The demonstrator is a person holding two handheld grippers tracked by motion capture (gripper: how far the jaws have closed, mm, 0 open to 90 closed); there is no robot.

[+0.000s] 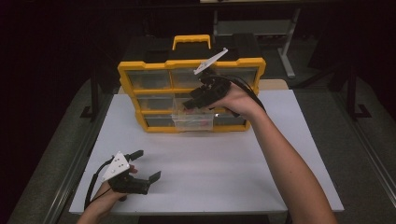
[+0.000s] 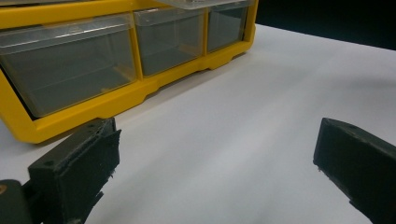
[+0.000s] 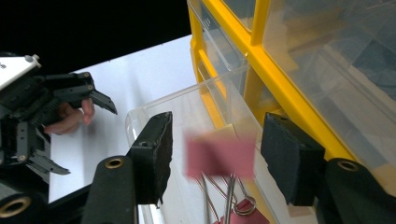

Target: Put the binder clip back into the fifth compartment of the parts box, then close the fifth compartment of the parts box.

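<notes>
Right tool (image 3: 212, 156) open over pulled-out drawer (image 3: 187, 116); left tool (image 2: 215, 172) open above white table (image 1: 224, 177); dark room.

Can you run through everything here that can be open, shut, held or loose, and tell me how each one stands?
Yellow drawer organizer: upright on the white table.
Bottom middle clear drawer: pulled out, open.
Other drawers: pushed in.
Pink binder clip: blurred between the right jaws, not pinched, above the open drawer.
Right gripper: jaws apart.
Left gripper: jaws wide open, holding nothing, over the table.
</notes>
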